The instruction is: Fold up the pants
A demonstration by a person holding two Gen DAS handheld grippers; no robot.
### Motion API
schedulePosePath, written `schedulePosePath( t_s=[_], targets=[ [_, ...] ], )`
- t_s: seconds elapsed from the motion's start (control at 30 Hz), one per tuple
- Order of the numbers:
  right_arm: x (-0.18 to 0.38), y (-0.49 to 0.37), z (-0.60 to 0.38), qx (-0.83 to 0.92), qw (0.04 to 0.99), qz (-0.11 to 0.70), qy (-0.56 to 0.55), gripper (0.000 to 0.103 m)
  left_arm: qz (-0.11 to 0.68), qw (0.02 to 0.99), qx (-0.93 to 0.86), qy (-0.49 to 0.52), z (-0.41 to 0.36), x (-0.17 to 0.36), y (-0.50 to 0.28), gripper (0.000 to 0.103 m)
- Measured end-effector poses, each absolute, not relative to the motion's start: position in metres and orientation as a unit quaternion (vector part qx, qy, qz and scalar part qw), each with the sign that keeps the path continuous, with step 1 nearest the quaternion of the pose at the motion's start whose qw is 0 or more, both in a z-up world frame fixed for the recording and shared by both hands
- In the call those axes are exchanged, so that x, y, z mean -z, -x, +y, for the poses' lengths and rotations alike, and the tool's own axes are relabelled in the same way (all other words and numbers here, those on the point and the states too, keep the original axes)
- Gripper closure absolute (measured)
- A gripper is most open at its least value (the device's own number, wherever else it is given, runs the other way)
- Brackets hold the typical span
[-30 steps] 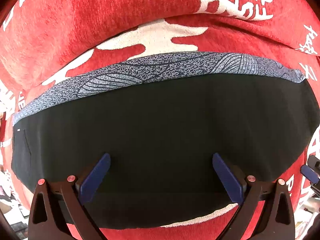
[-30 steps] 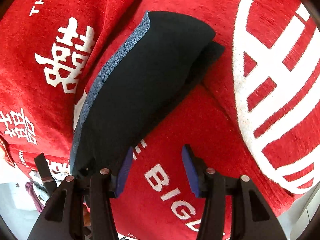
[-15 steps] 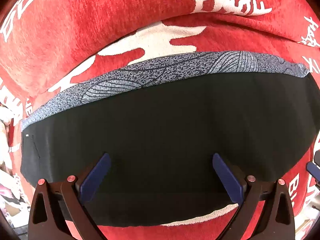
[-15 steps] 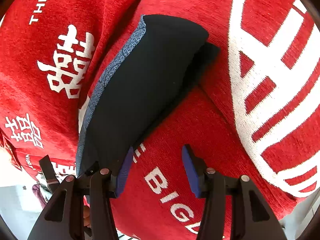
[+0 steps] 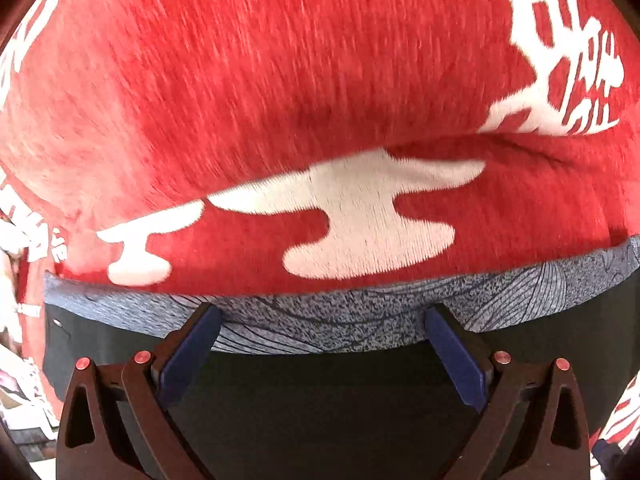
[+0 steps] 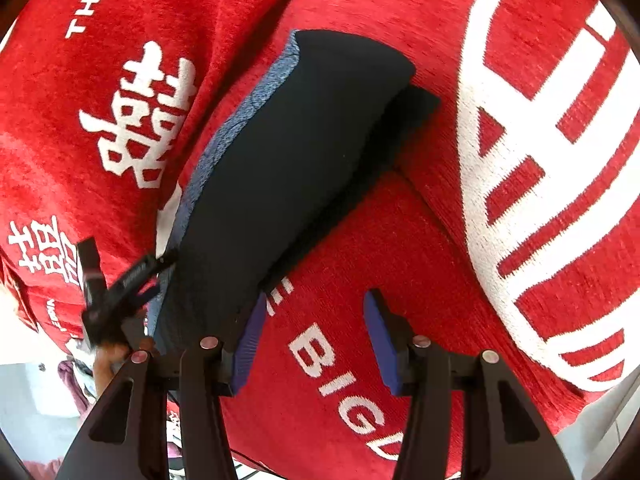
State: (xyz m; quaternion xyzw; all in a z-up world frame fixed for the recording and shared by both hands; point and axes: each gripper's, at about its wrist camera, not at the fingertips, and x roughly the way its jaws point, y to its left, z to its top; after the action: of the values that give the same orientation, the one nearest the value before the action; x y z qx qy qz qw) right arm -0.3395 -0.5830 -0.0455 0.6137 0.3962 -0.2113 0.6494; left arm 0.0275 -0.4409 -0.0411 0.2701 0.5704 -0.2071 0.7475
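Note:
The black pants (image 6: 280, 168) lie folded into a long bundle on the red cover, with a grey-blue patterned waistband (image 6: 236, 120) along the left edge. In the left wrist view the pants (image 5: 320, 408) fill the bottom and the waistband (image 5: 320, 324) runs across. My left gripper (image 5: 320, 344) is open, wide, its fingertips over the waistband. My right gripper (image 6: 316, 336) is open and empty over the red cover, just right of the bundle's near end. The left gripper (image 6: 116, 292) shows at the left of the right wrist view.
A red plush cover (image 6: 400, 260) with white characters and letters lies over the whole surface. It rises in a fold behind the waistband (image 5: 280, 100). The cover's edge drops off at lower left (image 6: 36, 380) and lower right (image 6: 600, 432).
My left gripper has moved forward over the pants, from their near part to the waistband. My right gripper has hardly moved. Both stay open.

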Motion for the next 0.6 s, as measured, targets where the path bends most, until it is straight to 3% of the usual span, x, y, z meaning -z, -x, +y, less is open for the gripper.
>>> schedulePosePath(
  t_s=[0.37,0.6],
  targets=[
    [0.049,0.340,-0.578,0.206,0.644,0.381,-0.631,0.048,0.579,0.702,0.303,-0.283,-0.462,0.023,0.076,0.000],
    [0.047,0.341,-0.582,0.208,0.654,0.371,-0.625,0.048,0.608,0.694,0.286,-0.260,-0.460,0.044,0.081,0.000]
  ],
)
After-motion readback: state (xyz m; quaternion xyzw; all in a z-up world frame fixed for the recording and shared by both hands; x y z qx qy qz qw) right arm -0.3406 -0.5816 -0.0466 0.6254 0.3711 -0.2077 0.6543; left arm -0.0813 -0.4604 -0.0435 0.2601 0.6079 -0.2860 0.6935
